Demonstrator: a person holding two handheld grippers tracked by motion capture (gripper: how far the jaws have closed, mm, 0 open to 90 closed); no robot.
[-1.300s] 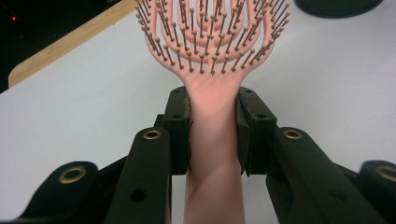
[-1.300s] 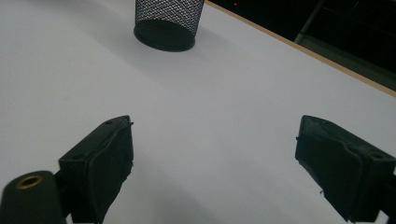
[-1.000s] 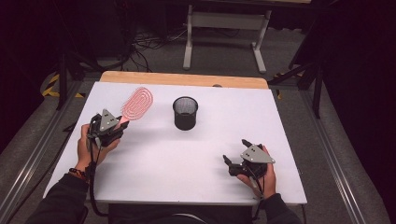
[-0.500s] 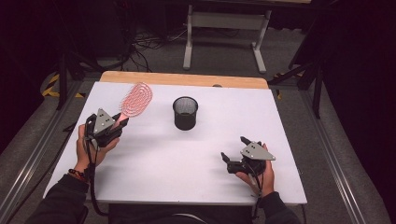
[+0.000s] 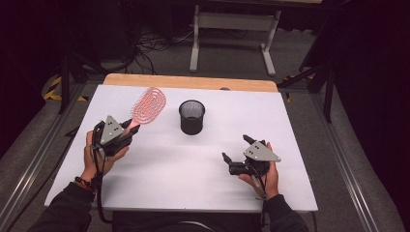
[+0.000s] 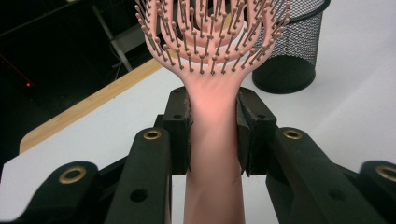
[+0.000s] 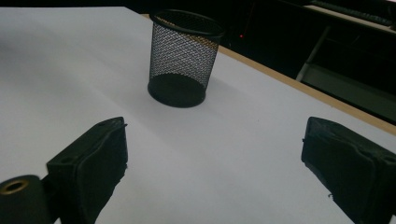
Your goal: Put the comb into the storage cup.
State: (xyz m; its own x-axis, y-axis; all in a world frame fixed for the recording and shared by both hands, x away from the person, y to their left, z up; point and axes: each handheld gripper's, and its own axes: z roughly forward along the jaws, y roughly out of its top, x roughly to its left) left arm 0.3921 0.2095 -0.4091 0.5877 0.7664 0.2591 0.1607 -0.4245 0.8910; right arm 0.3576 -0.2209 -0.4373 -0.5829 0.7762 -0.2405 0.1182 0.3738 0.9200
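Gripping pink hairbrush [image 6: 212, 135]: left claw [image 5: 126, 131]; right claw [image 5: 236, 155] just opening, empty; white tabletop [image 5: 159, 169], dark room.

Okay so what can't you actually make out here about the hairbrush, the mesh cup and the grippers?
- Hairbrush: left gripper view, top of the head is cut off by the upper edge; the handle's end runs off the bottom edge.
- Mesh cup: high view, too small and dark to tell whether anything is inside.
- Left gripper: high view, its grey plate hides where the pads meet the handle.
- Right gripper: right gripper view, jaw tips run off the bottom edge.
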